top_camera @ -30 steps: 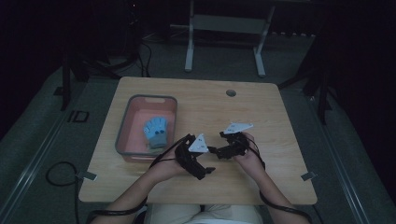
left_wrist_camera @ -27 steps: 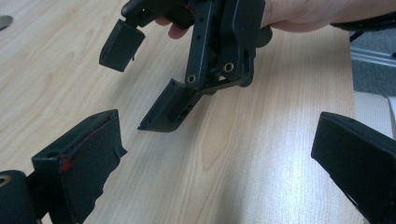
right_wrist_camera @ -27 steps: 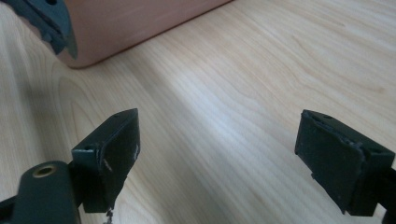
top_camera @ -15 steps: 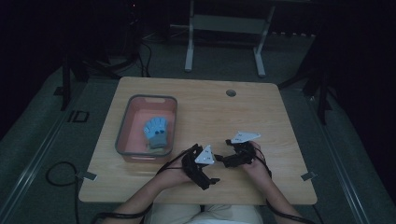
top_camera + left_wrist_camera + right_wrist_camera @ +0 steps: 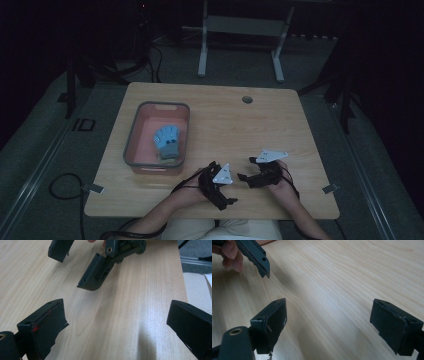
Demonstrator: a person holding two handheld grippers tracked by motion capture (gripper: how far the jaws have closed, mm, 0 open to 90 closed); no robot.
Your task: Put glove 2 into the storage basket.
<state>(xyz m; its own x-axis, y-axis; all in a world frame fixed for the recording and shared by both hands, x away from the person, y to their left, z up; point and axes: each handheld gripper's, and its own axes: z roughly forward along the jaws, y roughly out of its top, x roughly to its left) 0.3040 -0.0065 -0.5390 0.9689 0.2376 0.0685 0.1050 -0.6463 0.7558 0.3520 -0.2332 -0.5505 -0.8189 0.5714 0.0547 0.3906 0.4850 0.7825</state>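
A light-blue glove (image 5: 166,141) lies flat in the pink bin (image 5: 134,137) on the left half of the wooden worktop (image 5: 260,125). Its long axis runs roughly from the near edge of the worktop toward the far edge, with the fingers pointing away from the person and the cuff at the near end of the bin.

Both tools sit low over the near edge of the worktop, just beside each other and well apart from the bin. The left tool (image 5: 115,325) has its jaws spread wide, with bare wood between them and nothing held. The right tool (image 5: 329,325) is likewise wide open over bare wood, gripping nothing. In the high view the left tool (image 5: 220,186) and right tool (image 5: 250,177) point toward one another.
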